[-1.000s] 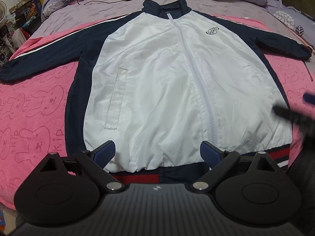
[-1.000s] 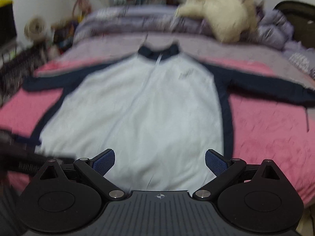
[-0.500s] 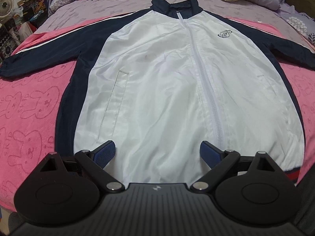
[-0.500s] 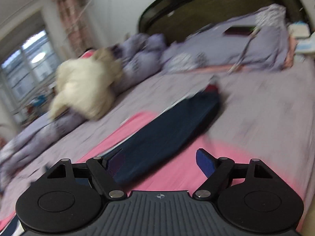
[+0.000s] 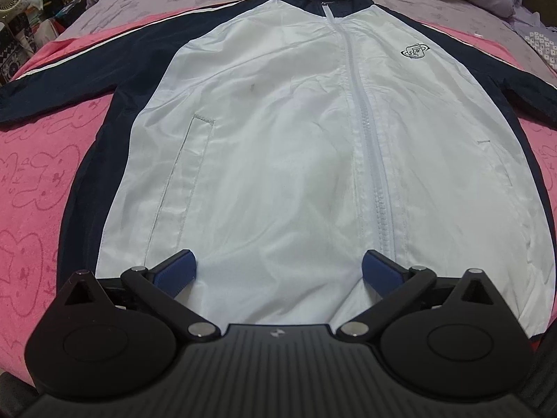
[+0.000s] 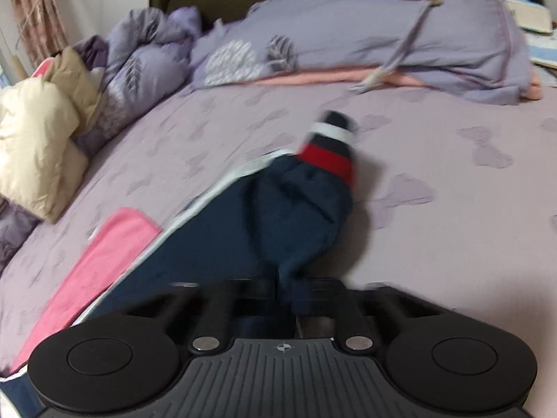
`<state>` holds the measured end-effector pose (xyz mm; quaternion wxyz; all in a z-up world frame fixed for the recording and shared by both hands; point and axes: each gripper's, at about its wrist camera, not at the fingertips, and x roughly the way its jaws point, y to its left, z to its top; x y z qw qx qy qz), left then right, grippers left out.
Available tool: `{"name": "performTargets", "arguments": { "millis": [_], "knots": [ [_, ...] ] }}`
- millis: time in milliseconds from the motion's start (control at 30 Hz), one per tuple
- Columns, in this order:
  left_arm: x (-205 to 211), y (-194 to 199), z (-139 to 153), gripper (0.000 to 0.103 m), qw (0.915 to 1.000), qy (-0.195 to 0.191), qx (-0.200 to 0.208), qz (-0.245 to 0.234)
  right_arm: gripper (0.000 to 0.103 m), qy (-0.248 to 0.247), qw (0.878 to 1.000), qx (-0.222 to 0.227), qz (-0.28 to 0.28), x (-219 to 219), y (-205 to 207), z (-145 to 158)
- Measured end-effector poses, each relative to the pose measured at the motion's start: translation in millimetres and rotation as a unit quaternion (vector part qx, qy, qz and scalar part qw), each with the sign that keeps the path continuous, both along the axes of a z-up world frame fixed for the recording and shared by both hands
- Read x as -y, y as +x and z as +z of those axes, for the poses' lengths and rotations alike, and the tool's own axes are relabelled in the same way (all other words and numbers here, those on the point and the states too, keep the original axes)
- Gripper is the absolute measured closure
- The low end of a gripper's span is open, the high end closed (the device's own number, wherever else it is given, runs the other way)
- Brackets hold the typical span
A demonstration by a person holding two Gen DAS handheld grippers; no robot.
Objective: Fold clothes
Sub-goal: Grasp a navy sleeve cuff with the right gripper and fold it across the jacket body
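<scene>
Jacket (image 5: 278, 146) flat, front up, on pink blanket (image 5: 38, 188). Left gripper (image 5: 278, 271) spread wide over jacket hem, jaws just widened, nothing between. Right gripper (image 6: 287, 296) just closed, pinching navy sleeve (image 6: 296, 216) beyond blanket edge.

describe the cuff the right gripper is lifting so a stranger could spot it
Start at the navy sleeve stretched over the lilac bedsheet. The right gripper pinches it; beyond sits the cuff, the only red, navy and white banded piece there.
</scene>
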<state>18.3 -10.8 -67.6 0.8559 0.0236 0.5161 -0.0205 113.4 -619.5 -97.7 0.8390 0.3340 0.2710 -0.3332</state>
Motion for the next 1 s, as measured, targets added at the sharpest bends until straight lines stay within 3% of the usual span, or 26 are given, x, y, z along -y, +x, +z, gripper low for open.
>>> {"name": "performTargets", "arguments": {
  "millis": [100, 200, 300, 433, 500, 533, 600, 667, 767, 900, 1000],
  "knots": [
    [-2.1, -2.2, -1.5, 0.000, 0.9999, -0.006, 0.011, -0.004, 0.096, -0.064, 0.995, 0.040, 0.060, -46.0, 13.9, 34.9],
    [-5.7, -5.8, -1.3, 0.000, 0.9996, -0.015, 0.021, -0.009, 0.096, -0.132, 0.971, 0.088, 0.181, -131.6, 34.6, 80.7],
    [-11.1, -9.7, 0.8, 0.000, 0.9992, -0.027, 0.027, -0.011, 0.096, -0.208, 0.913, 0.121, 0.328, -254.2, 48.1, 110.6],
    [-20.5, -16.4, 4.3, 0.000, 0.9987, -0.038, 0.033, -0.008, 0.095, -0.203, 0.825, 0.120, 0.514, -403.4, 54.1, 92.1],
    [-25.3, -20.7, 6.0, 0.000, 0.9983, -0.045, 0.037, -0.009, 0.086, -0.176, 0.801, 0.084, 0.566, -452.4, 58.9, 63.0],
    [-27.7, -23.2, 6.9, 0.000, 0.9980, -0.049, 0.039, -0.009, 0.069, -0.161, 0.796, 0.064, 0.581, -467.9, 60.0, 48.4],
    [-32.0, -27.6, 8.0, 0.000, 0.9974, -0.058, 0.043, -0.009, 0.052, -0.142, 0.790, 0.035, 0.595, -487.9, 57.1, 26.2],
    [-35.8, -30.4, 8.6, 0.000, 0.9967, -0.066, 0.047, -0.008, 0.051, -0.147, 0.789, 0.026, 0.596, -494.7, 46.9, 15.8],
    [-39.7, -31.7, 8.8, 0.000, 0.9956, -0.079, 0.050, -0.005, 0.038, -0.158, 0.796, 0.025, 0.584, -477.5, 31.7, 12.4],
    [-44.0, -30.5, 11.9, 0.000, 0.9951, -0.083, 0.054, 0.000, 0.033, -0.175, 0.824, 0.001, 0.540, -448.5, 9.1, 16.3],
    [-52.5, -19.0, 21.8, 0.001, 0.9949, -0.070, 0.071, 0.010, 0.033, -0.183, 0.854, -0.036, 0.486, -399.0, 13.8, 8.7]
  ]
}}
